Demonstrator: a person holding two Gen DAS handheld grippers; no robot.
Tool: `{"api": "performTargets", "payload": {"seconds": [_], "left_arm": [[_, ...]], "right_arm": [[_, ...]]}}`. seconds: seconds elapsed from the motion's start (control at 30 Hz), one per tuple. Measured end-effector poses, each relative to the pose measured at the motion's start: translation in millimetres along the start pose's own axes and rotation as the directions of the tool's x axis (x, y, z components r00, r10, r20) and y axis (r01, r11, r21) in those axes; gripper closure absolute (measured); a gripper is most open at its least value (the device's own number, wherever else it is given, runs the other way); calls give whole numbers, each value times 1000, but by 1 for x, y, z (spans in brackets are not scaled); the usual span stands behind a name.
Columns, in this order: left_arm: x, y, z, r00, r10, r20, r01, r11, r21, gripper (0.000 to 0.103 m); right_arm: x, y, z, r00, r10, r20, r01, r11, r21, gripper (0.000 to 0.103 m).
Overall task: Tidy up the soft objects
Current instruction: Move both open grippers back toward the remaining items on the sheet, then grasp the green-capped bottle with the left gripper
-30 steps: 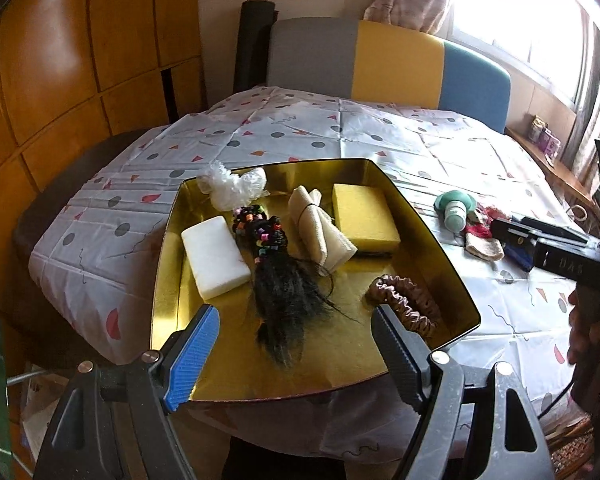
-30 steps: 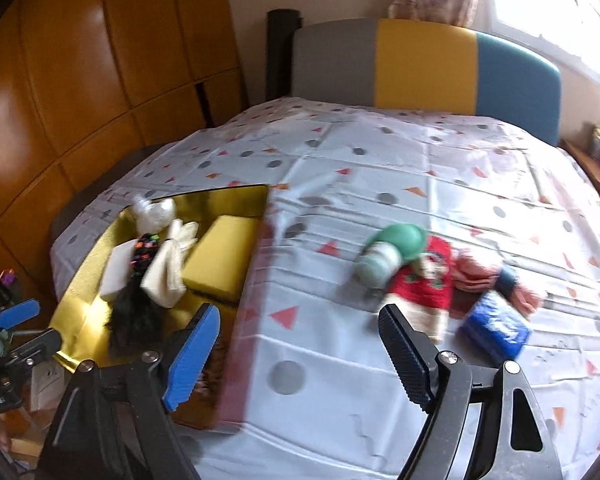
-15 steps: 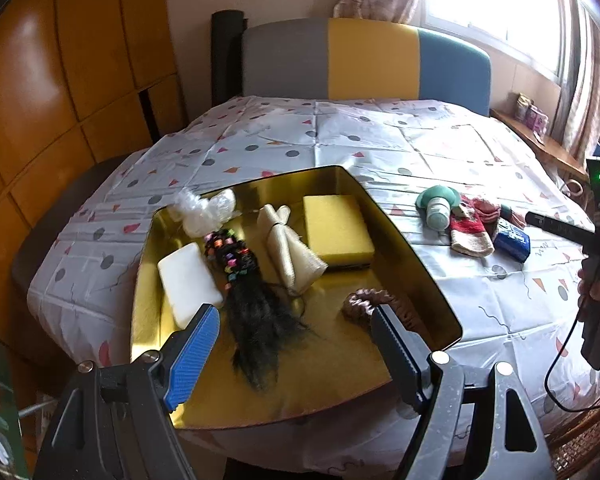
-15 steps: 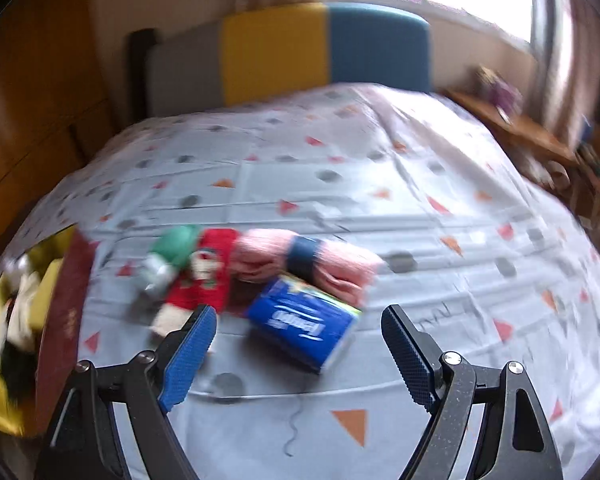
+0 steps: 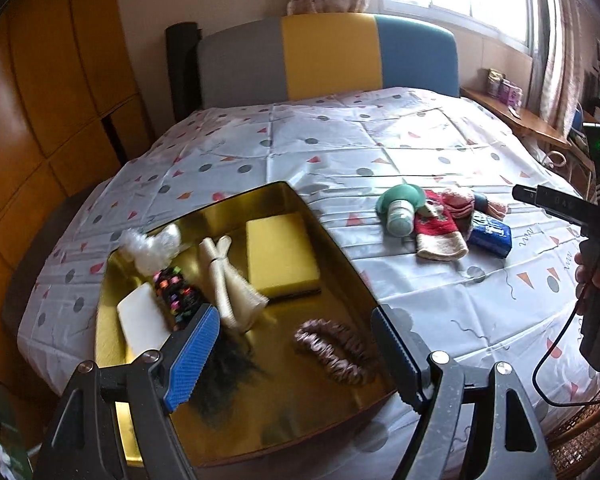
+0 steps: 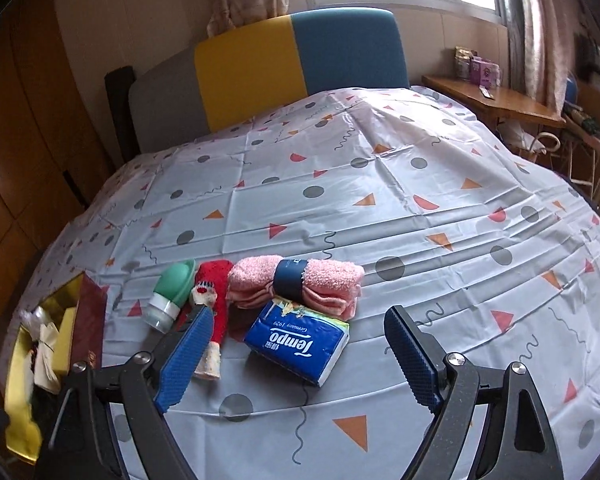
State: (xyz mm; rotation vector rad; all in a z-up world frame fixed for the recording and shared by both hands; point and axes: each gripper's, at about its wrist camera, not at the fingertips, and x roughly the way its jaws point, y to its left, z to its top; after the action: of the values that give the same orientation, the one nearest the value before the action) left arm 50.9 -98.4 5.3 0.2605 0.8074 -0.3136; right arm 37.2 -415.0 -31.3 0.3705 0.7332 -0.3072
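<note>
Right tongs (image 6: 296,364) newly swung over, opening, tissue pack (image 6: 298,342) just ahead.

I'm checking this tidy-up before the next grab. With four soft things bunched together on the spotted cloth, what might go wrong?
The blue tissue pack touches the rolled pink towel, so the opening right hand-held gripper may pinch both. The red sock lies against the green squeeze bottle, which might roll. Dragging could wrinkle the tablecloth toward the gold tray.
</note>
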Motion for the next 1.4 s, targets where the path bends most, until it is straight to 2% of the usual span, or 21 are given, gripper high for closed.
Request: {"api": "performTargets", "payload": {"seconds": [0.63,0.9,1.0,1.1,1.23,1.3,1.37,1.4], "left_arm": [[32,-55,34,999,-48,-20,50,993,111,23],[60,-68,51,990,-121,-69,127,989,82,23],[79,-65,59,977,-171,-128,174,985,13,30],[93,-66,68,971,-189,-146,189,982,-16,33],[111,-74,84,966,-202,-159,205,979,5,37],[124,-79,91,955,-232,-186,237,972,4,40],[141,-89,98,957,-208,-202,219,975,34,40],[148,-93,100,957,-200,-210,215,976,48,44]], "right_arm": [[-5,-18,6,999,49,-8,-48,992,118,13],[-7,-21,8,998,67,-6,-65,987,143,12],[-7,-21,8,998,69,-8,-67,987,144,12],[-7,-21,8,997,76,-9,-74,986,149,12],[-7,-21,8,996,91,-12,-89,984,153,12],[-7,-20,8,995,98,-13,-94,984,152,12],[-7,-19,8,995,103,-13,-100,984,151,11],[-7,-20,8,994,104,-12,-101,983,151,11]]}}
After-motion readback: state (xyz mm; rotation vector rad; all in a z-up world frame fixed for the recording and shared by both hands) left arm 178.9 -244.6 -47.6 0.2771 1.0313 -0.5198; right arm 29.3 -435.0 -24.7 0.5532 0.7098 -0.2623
